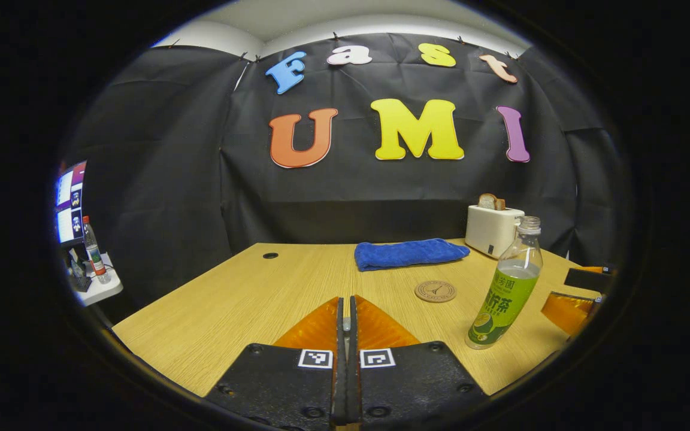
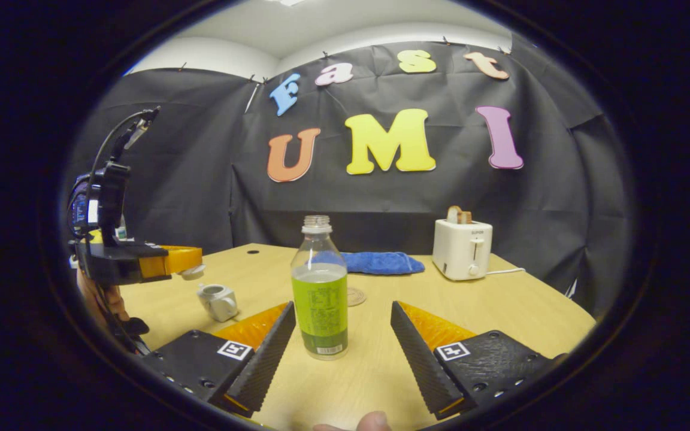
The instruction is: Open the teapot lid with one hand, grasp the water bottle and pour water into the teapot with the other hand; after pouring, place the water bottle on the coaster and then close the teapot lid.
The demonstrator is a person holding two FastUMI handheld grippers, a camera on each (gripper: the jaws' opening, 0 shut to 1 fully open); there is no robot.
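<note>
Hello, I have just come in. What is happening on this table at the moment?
A person is working with two hand-held grippers at a wooden table. The left gripper is raised above the small teapot and holds the teapot lid between its closed fingers, so the pot is open. The right gripper is open, its fingers on both sides of the uncapped water bottle but not touching it. The bottle stands upright in front of the coaster. Pouring has not begun.

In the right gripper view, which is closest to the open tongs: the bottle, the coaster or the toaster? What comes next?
1. Water bottle, right between the tongs' tips.
2. Coaster, just behind the bottle.
3. Toaster, far back on the right.
</note>
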